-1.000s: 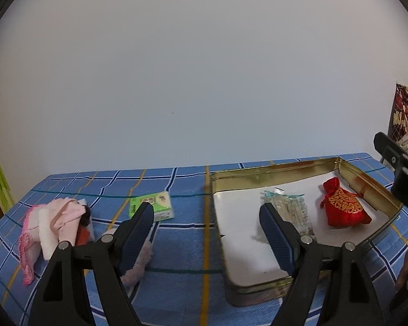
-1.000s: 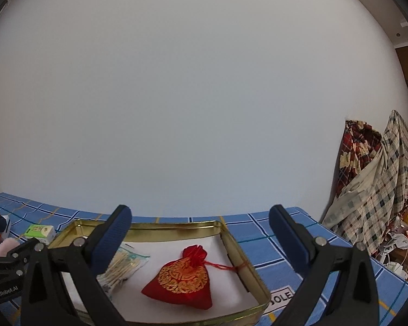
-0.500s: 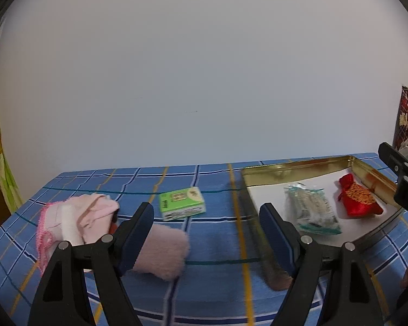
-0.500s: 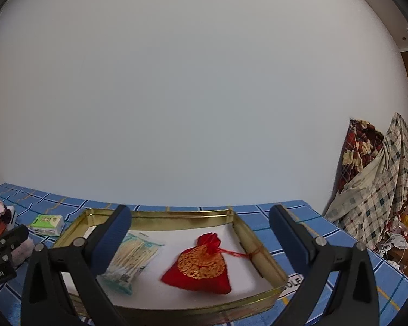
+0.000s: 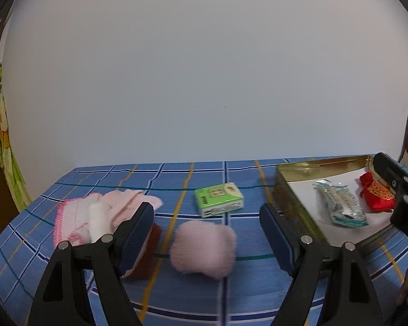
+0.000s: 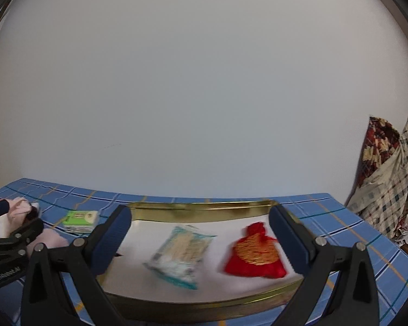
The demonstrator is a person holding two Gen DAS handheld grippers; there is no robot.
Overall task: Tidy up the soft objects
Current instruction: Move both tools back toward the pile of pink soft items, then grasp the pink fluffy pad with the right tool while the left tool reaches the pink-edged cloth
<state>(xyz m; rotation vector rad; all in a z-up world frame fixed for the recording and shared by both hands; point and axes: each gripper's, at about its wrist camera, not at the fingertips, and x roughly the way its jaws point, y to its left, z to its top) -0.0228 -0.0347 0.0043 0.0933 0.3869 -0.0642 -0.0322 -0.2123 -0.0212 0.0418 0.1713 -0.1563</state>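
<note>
Lying on the blue checked tablecloth (image 5: 204,285), one fluffy pink pom-pom (image 5: 202,250) sat at lower centre between the spread, empty jaws of the left gripper (image 5: 206,233). One pink knitted garment (image 5: 95,214) lay at left, one green tissue pack (image 5: 219,199) behind. The right gripper (image 6: 198,244) gaped wide and empty before one gold metal tin (image 6: 201,207) holding one red embroidered pouch (image 6: 255,255) and one clear cotton-swab packet (image 6: 181,254).

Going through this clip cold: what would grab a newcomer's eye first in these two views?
Probably the gold tin tray on the blue checked tablecloth, holding a red embroidered pouch and a clear packet of cotton swabs side by side. Next, the fluffy pink puff lying on the cloth between the open left tongs, with a green tissue pack behind it and pink knitwear to its left.
</note>
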